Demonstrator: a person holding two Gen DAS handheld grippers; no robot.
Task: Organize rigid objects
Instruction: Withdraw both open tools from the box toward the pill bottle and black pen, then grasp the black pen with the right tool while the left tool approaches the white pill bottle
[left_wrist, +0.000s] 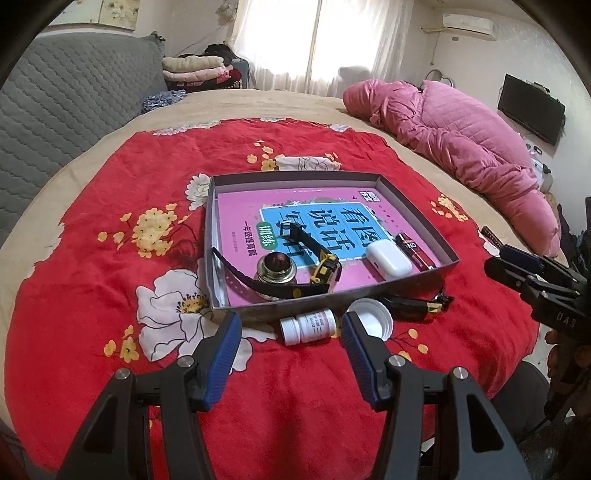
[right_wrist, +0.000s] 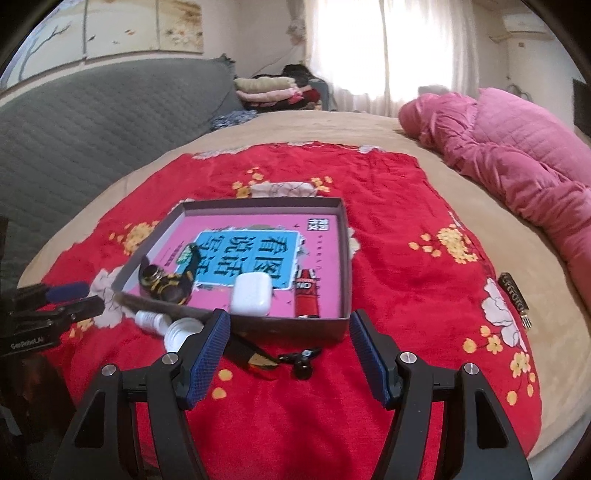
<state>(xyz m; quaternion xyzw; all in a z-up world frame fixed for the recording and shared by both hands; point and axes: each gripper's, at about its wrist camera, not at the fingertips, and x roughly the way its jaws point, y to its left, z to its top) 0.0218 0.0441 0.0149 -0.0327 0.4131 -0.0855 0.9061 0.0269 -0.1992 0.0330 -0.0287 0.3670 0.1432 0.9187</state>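
Observation:
A shallow grey box (left_wrist: 417, 206) (right_wrist: 345, 258) lies on a red flowered blanket (left_wrist: 110, 192) (right_wrist: 399, 229). It holds a pink book (left_wrist: 236, 206), a black-and-yellow watch (left_wrist: 325, 271) (right_wrist: 170, 282), a small glass jar (left_wrist: 275, 267), a white earbud case (left_wrist: 388, 258) (right_wrist: 252, 293) and a red lighter (left_wrist: 413, 249) (right_wrist: 307, 293). In front of the box lie a white pill bottle (left_wrist: 308, 326) (right_wrist: 149, 320), its white cap (left_wrist: 371, 317) (right_wrist: 183, 332) and a black-and-gold clipper (left_wrist: 417, 306) (right_wrist: 258, 356). My left gripper (left_wrist: 291, 330) stands open around the bottle without touching it. My right gripper (right_wrist: 290, 334) is open above the clipper.
A pink quilt (left_wrist: 461, 129) (right_wrist: 517, 158) is bunched at the far right of the bed. A grey quilted headboard (left_wrist: 66, 99) (right_wrist: 92, 125) stands on the left, with folded clothes (left_wrist: 199, 70) behind. A dark comb-like item (right_wrist: 513, 297) lies at the blanket's right edge.

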